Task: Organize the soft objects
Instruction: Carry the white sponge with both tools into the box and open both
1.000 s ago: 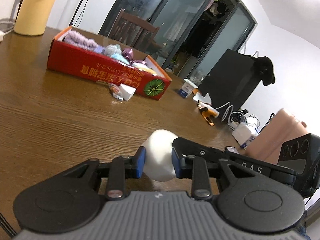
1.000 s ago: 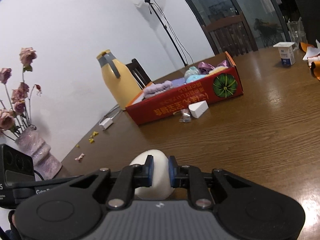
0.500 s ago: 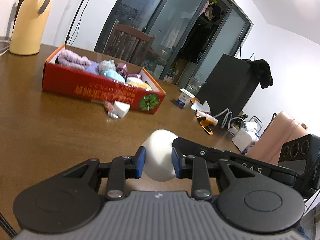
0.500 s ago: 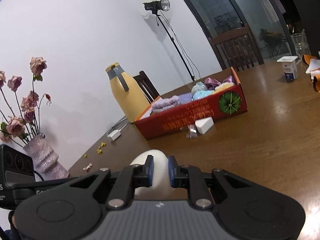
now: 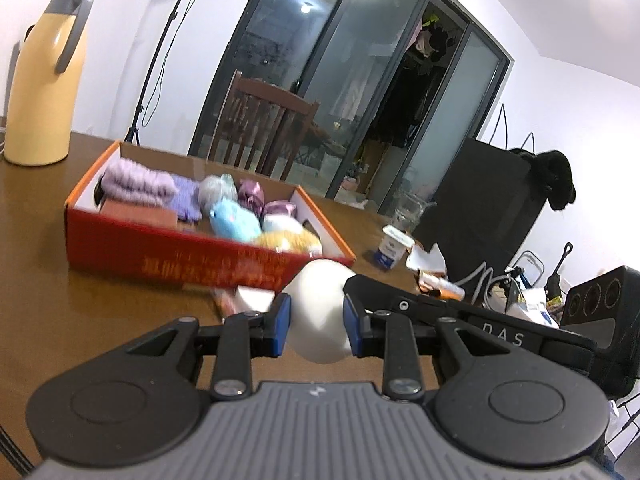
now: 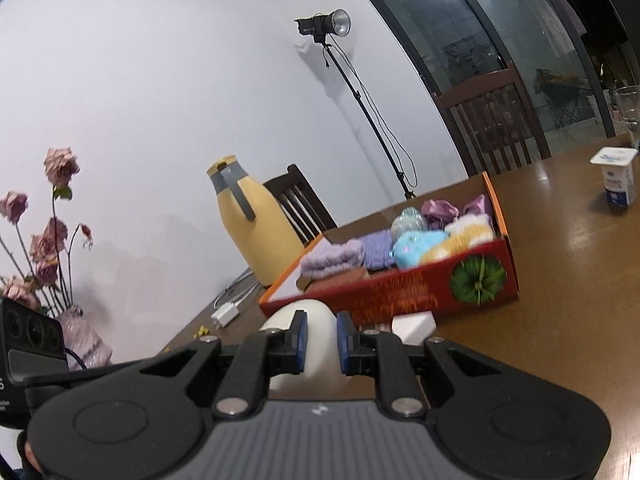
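A white, egg-shaped soft object [image 5: 316,292] is pinched between the blue pads of my left gripper [image 5: 316,318], which is shut on it above the brown table. From the other side my right gripper [image 6: 321,338] is shut on the same white object [image 6: 280,318]. The right gripper's black finger [image 5: 372,286] reaches in from the right in the left wrist view. Just beyond stands the red cardboard box [image 5: 160,252], holding a purple towel [image 5: 136,186], a blue plush [image 5: 234,220] and other soft pieces. In the right wrist view the box [image 6: 400,290] lies close ahead.
A white wedge [image 6: 414,324] and a small wrapper lie at the box's front wall. A yellow jug [image 5: 40,76] stands at the back left and a yoghurt cup [image 6: 618,178] and glass on the right. Chairs, a light stand [image 6: 324,28] and a vase of dried roses [image 6: 80,340] ring the table.
Both grippers have risen and moved toward the red box with the white object still held between them. The box now looks larger and nearer, and its inside shows more.
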Available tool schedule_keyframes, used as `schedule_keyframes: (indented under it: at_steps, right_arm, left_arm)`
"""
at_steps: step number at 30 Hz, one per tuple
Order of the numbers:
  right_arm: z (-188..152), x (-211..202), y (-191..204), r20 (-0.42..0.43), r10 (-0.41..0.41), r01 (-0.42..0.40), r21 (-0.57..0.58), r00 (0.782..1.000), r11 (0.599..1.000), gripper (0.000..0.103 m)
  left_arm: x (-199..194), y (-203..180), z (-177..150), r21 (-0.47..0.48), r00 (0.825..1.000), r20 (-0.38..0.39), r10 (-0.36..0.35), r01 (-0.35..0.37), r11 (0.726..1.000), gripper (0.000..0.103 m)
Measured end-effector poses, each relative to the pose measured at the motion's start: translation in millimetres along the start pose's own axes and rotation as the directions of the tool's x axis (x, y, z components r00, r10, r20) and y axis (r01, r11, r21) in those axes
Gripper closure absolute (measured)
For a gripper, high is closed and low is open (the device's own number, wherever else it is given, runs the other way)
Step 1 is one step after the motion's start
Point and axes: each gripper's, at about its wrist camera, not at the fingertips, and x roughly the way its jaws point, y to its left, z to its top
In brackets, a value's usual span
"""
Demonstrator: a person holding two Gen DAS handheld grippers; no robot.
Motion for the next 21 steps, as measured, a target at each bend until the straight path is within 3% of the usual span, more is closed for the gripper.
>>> schedule_keyframes:
  at_steps: [12, 21]
  right_arm:
    - [59.5, 65.8, -18.9, 0.009, -0.017, 0.017, 0.037, 1.000, 0.999, 0.088]
    - [106.8, 157.7, -37.4, -0.051, -0.062, 0.064, 0.042, 0.997, 0.997, 0.088]
  left_arm:
    - [57.0, 29.6, 56.1, 0.012, 0.999, 0.035, -0.015, 0.015, 1.000, 0.074]
    - [128.6, 87.8, 108.5, -0.069, 1.000, -0.007, -0.008, 0.008, 0.998, 0.074]
